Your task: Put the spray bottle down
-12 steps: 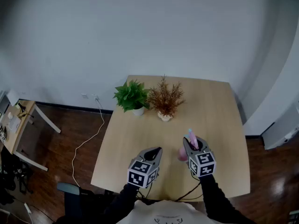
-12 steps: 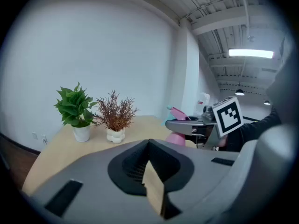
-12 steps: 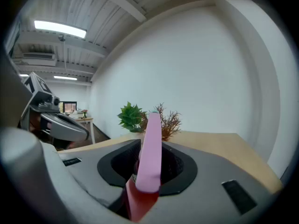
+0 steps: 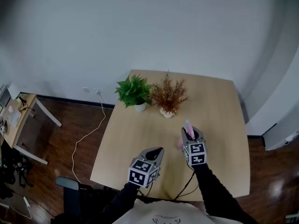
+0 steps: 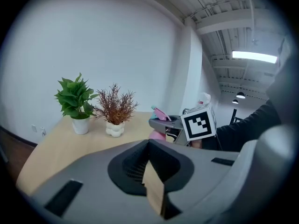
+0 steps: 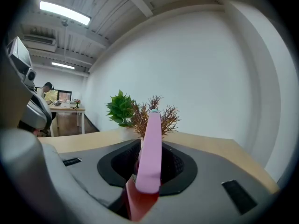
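**Head view**
- R gripper [image 4: 191,136]: closed on the pink spray bottle [image 4: 188,129], over near-right part of table [image 4: 219,106].
- L gripper [image 4: 156,152]: jaws together, nothing in them; just left of R gripper, not touching it.
- Plants: green plant [image 4: 134,91] & dried brown plant [image 4: 169,96] side by side nr table's far edge, well apart from bottle.

**Left gripper view**
- L jaws: closed, empty.
- Bottle: at right, in R gripper; base low nr tabletop, can't tell if it touches.

**Right gripper view**
- R jaws: partway closed, clamped on bottle's pink body, which stands up betw. them.
- Background: both plants beyond bottle; person [image 6: 46,90] at a desk [image 6: 67,108], far left.
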Tool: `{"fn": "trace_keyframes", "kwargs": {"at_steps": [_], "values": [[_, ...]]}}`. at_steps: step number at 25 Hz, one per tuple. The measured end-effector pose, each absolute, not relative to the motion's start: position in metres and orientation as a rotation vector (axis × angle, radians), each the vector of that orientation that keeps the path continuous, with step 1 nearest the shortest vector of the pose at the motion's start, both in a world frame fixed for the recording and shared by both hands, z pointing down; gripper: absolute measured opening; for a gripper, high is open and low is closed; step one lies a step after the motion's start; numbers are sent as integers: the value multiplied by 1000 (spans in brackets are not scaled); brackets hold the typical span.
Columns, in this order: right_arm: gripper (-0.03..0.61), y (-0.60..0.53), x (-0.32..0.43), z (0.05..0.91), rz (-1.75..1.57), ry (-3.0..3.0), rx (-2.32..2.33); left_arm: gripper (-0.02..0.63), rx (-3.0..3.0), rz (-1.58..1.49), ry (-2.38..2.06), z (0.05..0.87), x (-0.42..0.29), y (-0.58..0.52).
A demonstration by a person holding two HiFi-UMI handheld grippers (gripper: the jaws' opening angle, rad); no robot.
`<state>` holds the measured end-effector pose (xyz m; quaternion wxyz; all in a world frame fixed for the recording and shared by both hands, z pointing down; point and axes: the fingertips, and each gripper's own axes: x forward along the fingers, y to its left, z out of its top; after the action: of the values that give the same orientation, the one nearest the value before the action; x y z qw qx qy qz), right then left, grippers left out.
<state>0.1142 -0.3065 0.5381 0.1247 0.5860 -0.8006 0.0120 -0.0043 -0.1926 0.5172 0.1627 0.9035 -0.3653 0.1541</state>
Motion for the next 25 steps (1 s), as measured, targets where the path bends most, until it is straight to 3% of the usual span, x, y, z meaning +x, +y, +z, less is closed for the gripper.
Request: {"fn": "trace_keyframes", "kwargs": {"at_steps": [23, 25], "values": [[101, -329, 110, 567, 50, -2319, 1718, -9, 2539, 442, -1080, 524, -15, -202], [123, -327, 108, 571, 85, -2333, 1694, -9, 2538, 443, -1078, 524, -15, -200]]}}
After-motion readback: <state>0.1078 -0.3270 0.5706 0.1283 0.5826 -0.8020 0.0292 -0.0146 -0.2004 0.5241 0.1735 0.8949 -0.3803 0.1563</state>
